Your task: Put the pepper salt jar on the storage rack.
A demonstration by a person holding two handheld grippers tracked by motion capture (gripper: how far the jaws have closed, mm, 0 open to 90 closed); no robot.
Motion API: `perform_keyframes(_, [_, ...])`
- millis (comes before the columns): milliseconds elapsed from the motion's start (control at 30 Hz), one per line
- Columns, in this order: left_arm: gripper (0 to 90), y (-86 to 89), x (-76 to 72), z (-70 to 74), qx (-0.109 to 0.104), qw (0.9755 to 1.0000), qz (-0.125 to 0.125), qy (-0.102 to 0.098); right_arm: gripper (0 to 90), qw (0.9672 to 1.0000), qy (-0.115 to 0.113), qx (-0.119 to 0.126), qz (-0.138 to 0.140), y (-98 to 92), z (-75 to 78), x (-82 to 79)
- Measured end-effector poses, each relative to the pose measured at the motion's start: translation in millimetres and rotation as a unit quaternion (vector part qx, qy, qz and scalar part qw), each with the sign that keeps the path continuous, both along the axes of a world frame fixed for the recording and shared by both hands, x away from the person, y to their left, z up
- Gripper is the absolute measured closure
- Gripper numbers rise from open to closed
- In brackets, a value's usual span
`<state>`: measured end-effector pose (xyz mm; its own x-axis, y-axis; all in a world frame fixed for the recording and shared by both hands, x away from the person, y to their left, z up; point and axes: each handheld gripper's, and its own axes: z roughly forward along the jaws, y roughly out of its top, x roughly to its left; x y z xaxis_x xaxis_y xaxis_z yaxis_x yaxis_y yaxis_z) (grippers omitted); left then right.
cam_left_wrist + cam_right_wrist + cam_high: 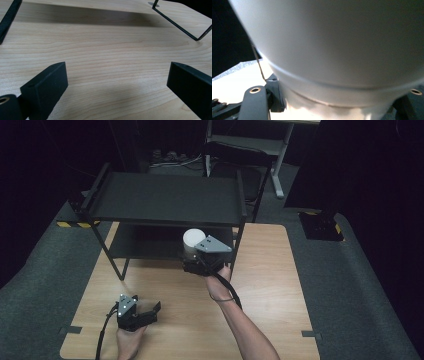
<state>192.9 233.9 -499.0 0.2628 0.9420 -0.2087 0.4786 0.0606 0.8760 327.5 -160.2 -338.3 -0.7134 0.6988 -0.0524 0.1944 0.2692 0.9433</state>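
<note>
A wooden table (175,330) fills the middle of the high view, with a black 2-level shelf rack (165,200) standing on its far half. Just right of the frame's centre, the right gripper (197,262) reaches to the front edge of the rack's lower shelf and holds a white cup (194,241) there, its grey plate showing just beside the cup's top. In the right gripper view the cup (337,45) looms very close and blurred across most of the frame, with the jaws pressed against its base on both sides, so they are grasping it. At the lower left of the high view, the left gripper (150,312) rests low over the bare wood, held by a hand (129,342). In the left gripper view its 2 jaws stand wide apart, released, with only wood grain between them and a thin black rack leg (180,25) at the upper right.
</note>
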Motion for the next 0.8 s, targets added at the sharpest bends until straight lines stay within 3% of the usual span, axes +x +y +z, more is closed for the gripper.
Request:
perform_keyframes(533, [3.4,-0.2,-0.7,-1.0,0.000,1.0000,-0.001,-0.004,28.8,0.9999,0.002,-0.002,-0.015,17.5,-5.2,23.6])
perform_keyframes(800, [3.4,-0.1,-0.8,-1.0,0.001,1.0000,0.000,-0.004,28.8,0.9995,0.007,0.022,-0.019,15.5,-14.1,30.8])
